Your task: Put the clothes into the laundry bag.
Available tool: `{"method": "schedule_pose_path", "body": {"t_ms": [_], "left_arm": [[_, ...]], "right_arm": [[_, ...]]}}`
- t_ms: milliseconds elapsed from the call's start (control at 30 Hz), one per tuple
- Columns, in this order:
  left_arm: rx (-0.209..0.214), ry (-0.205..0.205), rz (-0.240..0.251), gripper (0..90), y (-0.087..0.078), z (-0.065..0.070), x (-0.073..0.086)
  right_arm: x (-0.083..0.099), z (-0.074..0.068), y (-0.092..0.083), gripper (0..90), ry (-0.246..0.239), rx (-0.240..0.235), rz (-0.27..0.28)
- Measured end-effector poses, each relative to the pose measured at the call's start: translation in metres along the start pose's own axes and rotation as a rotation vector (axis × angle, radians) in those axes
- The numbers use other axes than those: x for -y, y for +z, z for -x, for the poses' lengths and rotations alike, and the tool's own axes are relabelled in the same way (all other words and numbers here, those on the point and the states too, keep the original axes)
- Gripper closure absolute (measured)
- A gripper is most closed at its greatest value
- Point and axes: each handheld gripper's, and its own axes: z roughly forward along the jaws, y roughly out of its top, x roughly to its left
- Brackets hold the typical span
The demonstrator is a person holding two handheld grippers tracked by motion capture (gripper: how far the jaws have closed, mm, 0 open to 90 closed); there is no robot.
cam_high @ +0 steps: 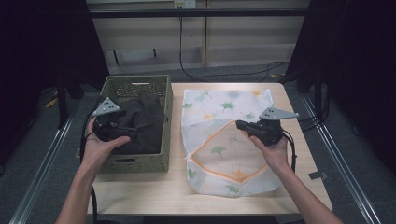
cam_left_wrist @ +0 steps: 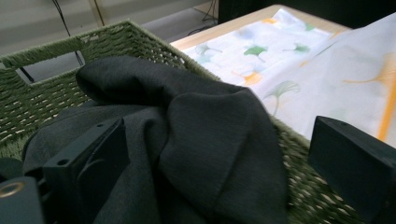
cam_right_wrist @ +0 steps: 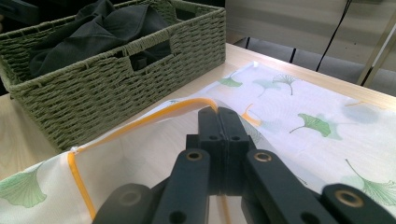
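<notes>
At the left, the left gripper [cam_high: 125,132] hovers over the basket [cam_high: 164,122] with its jaws wide apart and nothing between them. The dark garment [cam_left_wrist: 196,140] lies bunched in the basket, not yet picked up. At the right, the right gripper [cam_high: 240,124] is clamped shut on the orange-edged rim of the bag [cam_high: 224,107], holding its mouth lifted off the table [cam_high: 140,191]. The bag looks ready; gripping the garment, carrying it over and tucking it inside all remain.
</notes>
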Motion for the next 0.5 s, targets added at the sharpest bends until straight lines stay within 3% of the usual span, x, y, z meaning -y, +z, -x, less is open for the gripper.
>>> {"method": "schedule_pose_path", "body": {"t_ms": [300,367,400,500], "left_arm": [[0.006,0.011,-0.109,2.9,0.030,-0.005,0.004],[-0.011,0.012,-0.151,2.6,0.036,-0.007,0.006],[-0.045,0.012,-0.172,2.9,0.037,-0.008,0.007],[-0.081,-0.010,-0.187,3.4,0.039,-0.017,0.010]], "right_arm": [[0.000,0.000,0.001,89.8,-0.004,-0.004,-0.002],[0.000,0.000,0.001,89.8,-0.001,-0.003,-0.002],[0.000,0.000,0.001,89.8,-0.003,-0.003,-0.002],[0.000,0.000,0.001,89.8,0.000,-0.003,-0.001]]}}
